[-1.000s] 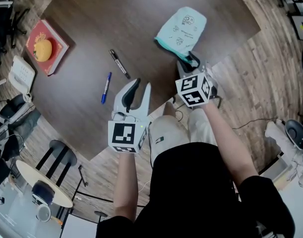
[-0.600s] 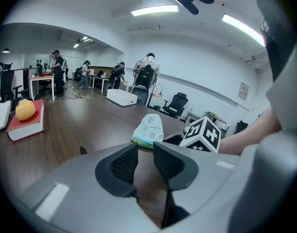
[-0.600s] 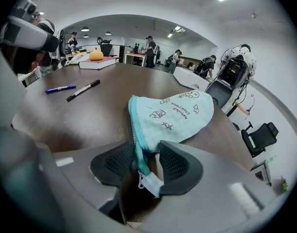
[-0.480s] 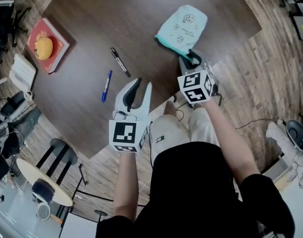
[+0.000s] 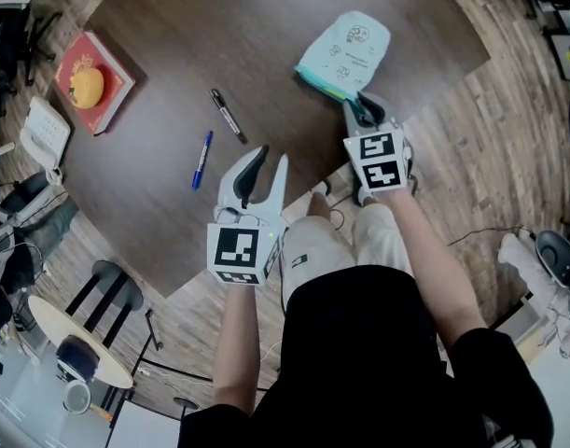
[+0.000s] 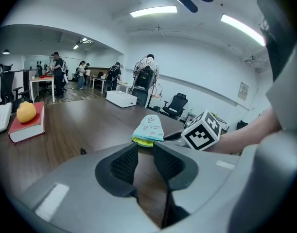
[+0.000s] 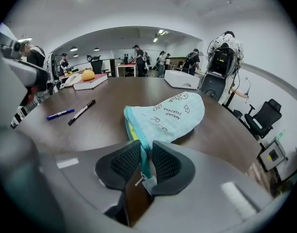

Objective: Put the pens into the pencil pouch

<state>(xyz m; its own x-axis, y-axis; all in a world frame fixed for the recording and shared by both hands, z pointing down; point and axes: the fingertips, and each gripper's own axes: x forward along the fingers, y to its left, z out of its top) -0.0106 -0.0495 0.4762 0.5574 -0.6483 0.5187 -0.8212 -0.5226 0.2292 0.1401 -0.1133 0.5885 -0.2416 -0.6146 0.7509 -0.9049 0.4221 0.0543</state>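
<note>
The mint-green pencil pouch (image 5: 345,52) lies on the brown table (image 5: 173,45), its open zip end toward me. My right gripper (image 5: 364,108) is at that near end. In the right gripper view the pouch (image 7: 167,113) has its teal zip strip (image 7: 142,147) running between the pads (image 7: 165,164); the jaws have just been closing, a gap still shows, so the right gripper (image 7: 146,155) is open. A black marker (image 5: 227,116) and a blue pen (image 5: 201,160) lie left of the pouch. My left gripper (image 5: 269,161) hovers open and empty near the table's front edge.
A red book (image 5: 105,101) with an orange (image 5: 86,86) on it sits at the table's far left, beside a white keypad device (image 5: 40,136). Chairs and a small round table (image 5: 79,343) stand on the wooden floor around the table. People work at desks in the background.
The right gripper has rolled and edged toward the pouch's near end, and its jaws have narrowed around the zip strip. The left gripper, pens and pouch have stayed put.
</note>
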